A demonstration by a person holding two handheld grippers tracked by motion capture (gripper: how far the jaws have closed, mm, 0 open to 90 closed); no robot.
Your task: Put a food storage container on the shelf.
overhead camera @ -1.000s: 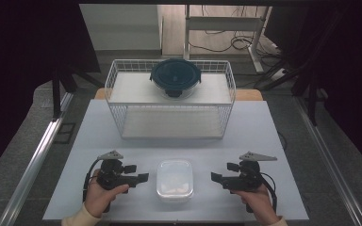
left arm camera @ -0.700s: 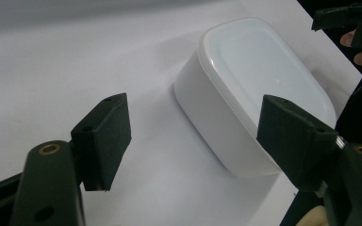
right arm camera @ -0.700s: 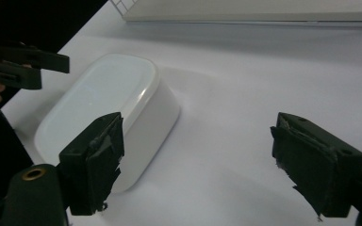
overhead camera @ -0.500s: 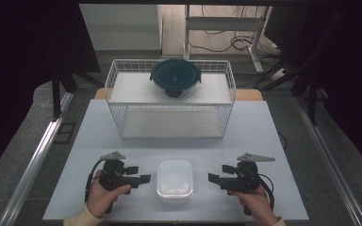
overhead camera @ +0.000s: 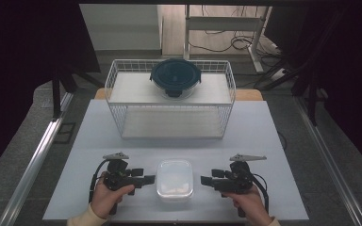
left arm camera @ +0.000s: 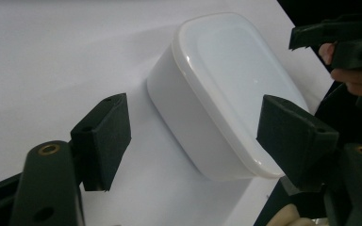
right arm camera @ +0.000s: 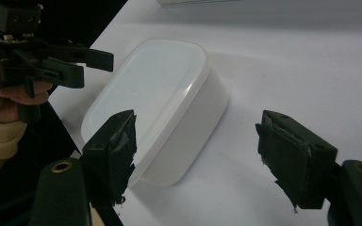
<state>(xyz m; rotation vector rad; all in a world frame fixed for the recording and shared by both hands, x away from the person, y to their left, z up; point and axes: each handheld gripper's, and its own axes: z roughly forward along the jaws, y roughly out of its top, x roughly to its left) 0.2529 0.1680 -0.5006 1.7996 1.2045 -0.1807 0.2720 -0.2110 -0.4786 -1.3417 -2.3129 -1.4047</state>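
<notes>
High view: wire basket (overhead camera: 170, 123) behind white box (overhead camera: 174, 178)

Bare table (overhead camera: 264, 136) before wire basket (overhead camera: 169, 117)

A wire basket (overhead camera: 169, 127) on the white table (overhead camera: 273, 155) holds a dark-lidded round container (overhead camera: 175, 76).

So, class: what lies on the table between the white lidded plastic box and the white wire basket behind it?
Nothing: in the high view, bare white table separates the white lidded plastic box from the white wire basket.
</notes>
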